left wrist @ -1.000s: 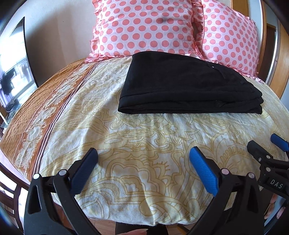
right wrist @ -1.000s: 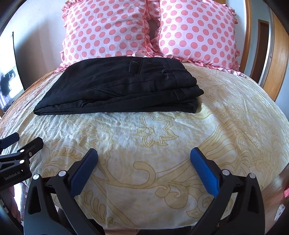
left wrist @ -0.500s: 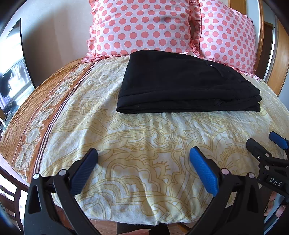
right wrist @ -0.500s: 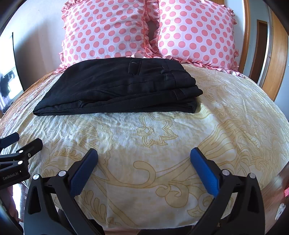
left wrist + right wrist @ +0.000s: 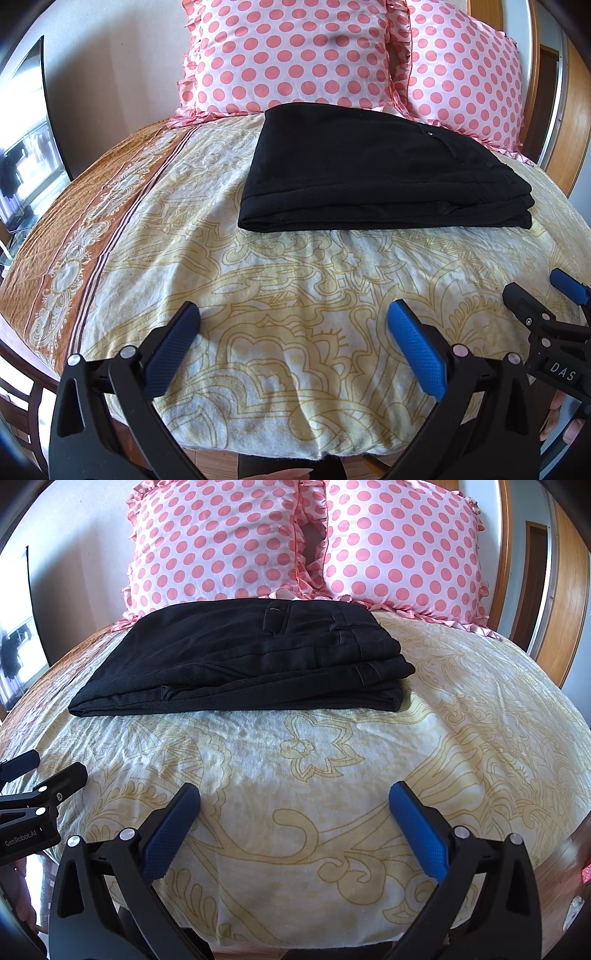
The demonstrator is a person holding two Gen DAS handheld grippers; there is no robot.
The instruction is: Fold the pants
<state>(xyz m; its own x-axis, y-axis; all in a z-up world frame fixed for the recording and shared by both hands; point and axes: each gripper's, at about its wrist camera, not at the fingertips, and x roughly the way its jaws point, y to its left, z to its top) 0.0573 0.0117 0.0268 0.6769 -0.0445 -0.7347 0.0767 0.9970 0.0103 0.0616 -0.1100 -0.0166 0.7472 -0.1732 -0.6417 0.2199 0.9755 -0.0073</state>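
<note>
- Left wrist view: left gripper (image 5: 293, 325) hangs over the near edge of the bed (image 5: 295, 387), jaws wide apart, nothing between them.
- Right gripper (image 5: 295, 805) likewise: fingers spread, empty, over the near edge. Its tips also show at the right margin of the left view (image 5: 546, 295).
- Pants (image 5: 240, 664) sit toward the head edge of the bed, flat black stack of several layers, waistband and belt loops on top at the right end. Far side lies just in front of the 2 polka-dot pillows (image 5: 306, 542); can't tell whether it touches them.
- Judgement: fold looks finished. The stack is squared off, both claws are clear of it and well apart from the cloth, which reads as a hands-off pose.
- Left end of the stack lies near the brown border strip (image 5: 74, 240) of the bedspread, not on it.
- Open room: a wide band of bare bedspread lies between the stack's near fold and the near edge; free space also to the right of the stack.
- Head edge is tight: the pillows block any push that way.
- Wooden frame (image 5: 569, 590) bounds the right side.
</note>
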